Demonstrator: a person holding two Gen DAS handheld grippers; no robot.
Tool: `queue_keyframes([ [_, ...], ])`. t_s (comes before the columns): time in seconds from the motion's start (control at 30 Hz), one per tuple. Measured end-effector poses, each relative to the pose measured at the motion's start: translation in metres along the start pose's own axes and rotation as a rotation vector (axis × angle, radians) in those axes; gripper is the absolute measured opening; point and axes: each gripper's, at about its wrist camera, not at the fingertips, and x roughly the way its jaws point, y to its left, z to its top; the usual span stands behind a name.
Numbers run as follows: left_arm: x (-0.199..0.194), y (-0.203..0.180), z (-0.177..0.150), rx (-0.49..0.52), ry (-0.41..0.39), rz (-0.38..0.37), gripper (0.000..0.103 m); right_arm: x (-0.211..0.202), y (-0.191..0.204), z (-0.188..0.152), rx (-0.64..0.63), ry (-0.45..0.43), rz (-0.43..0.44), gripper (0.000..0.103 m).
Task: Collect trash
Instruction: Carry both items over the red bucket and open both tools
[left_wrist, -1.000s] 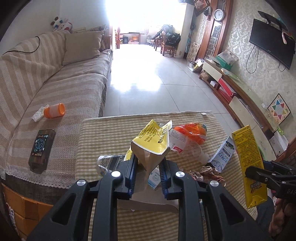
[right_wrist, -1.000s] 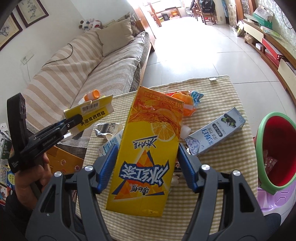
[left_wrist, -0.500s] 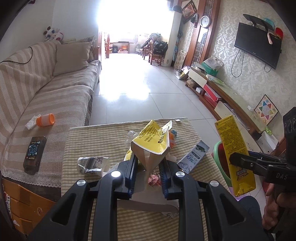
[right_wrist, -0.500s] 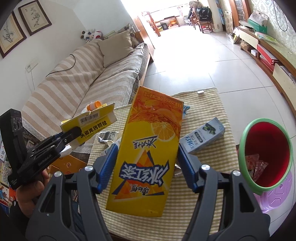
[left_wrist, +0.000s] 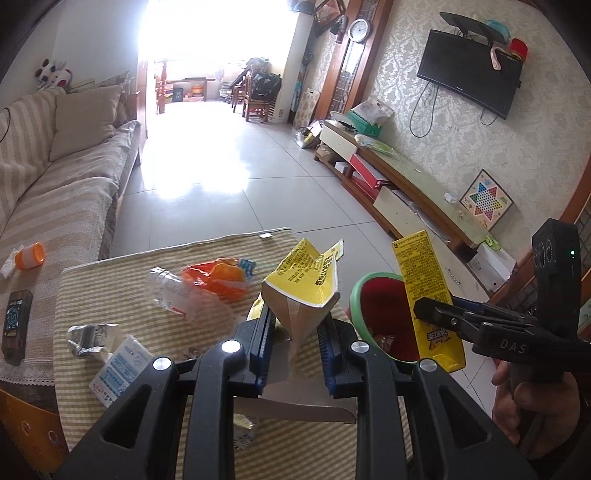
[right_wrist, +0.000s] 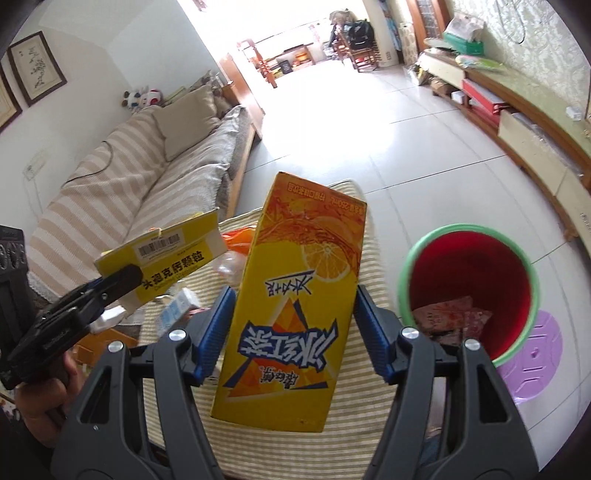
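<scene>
Both loads are mid-carry toward the bin, at two o'clock off the table. The left gripper pinches a torn yellow box; the right gripper clamps a drink carton. Next: position over the rim, then release.

The table, under a checked cloth, carries an orange wrapper, a clear plastic bottle touching it, a crumpled foil pack and a small blue-and-white box near the front. Beside the table, a red bin stands on a purple mat on the tiled floor.
</scene>
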Motion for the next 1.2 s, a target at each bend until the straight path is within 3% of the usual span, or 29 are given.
queue_keyframes([
  [0.27, 0.039, -0.050, 0.009, 0.066, 0.044, -0.059, 0.020, -0.009, -0.067, 0.001, 0.067, -0.015, -0.077, 0.063],
  [0.73, 0.115, -0.136, 0.027, 0.169, 0.112, -0.153, 0.021, -0.011, -0.158, 0.007, 0.171, -0.019, -0.141, 0.063],
  [1.2, 0.182, -0.177, 0.028, 0.172, 0.207, -0.225, 0.022, 0.014, -0.218, -0.010, 0.252, 0.040, -0.179, 0.063],
])
